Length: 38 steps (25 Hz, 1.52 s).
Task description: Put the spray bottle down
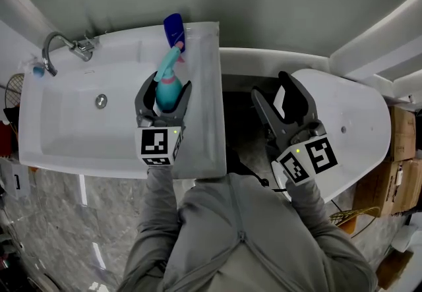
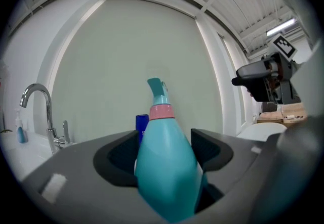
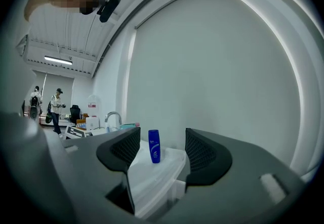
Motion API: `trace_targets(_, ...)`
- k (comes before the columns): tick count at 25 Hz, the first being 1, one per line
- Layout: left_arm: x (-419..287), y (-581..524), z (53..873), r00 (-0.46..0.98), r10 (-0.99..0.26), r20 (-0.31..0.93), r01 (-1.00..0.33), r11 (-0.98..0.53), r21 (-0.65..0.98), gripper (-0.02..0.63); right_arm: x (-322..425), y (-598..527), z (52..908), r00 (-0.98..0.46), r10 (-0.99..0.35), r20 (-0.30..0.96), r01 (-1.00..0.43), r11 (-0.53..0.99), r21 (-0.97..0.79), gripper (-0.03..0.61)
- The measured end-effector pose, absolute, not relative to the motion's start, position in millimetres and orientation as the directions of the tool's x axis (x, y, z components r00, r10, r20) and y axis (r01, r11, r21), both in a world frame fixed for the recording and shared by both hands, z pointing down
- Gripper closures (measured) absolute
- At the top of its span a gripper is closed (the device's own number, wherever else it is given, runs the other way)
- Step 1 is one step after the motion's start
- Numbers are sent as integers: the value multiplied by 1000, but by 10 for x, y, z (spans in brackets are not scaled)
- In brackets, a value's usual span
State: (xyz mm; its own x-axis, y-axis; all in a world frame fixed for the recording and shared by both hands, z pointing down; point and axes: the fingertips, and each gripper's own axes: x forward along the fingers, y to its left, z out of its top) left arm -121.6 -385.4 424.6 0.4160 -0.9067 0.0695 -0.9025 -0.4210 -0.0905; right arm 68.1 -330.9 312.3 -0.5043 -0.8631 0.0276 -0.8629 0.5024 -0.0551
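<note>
A white ceramic sink [image 1: 46, 127] fills the left of the scene, its basin on the left and a flat surface along its right side. Right of it, across a dark gap, stands a white rounded fixture [image 1: 359, 119], with brown cardboard boxes [image 1: 397, 146] at the far right.

The left gripper [image 1: 165, 88] hangs over the sink where the basin meets that flat surface. Its jaws are clenched on the body of a teal plastic spray bottle with a pink collar [image 2: 164, 167], which stands upright between them. Whether the bottle's base touches the sink cannot be told.

The right gripper [image 1: 271, 86] hovers over the gap, its jaws spread apart and gripping nothing.

A dark blue upright bottle [image 1: 175, 31] stands on the far edge of the sink, just beyond the spray nozzle. A curved chrome faucet [image 1: 59, 47] sits at the sink's far left corner.
</note>
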Motion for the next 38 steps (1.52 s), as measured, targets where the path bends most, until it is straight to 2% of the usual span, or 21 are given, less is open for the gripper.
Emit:
trace_targets(18,-904,-4301,4689,490,-862,128,-864,-500,-63,241,662,-3590,3361,-496,-864,89,-868,494,-51,313)
trace_targets(38,-889,-4284,4806,488,-862,140,-862,-501,-83,241,643,-3583,3431,-494,-864,102,-870,490,-59,313)
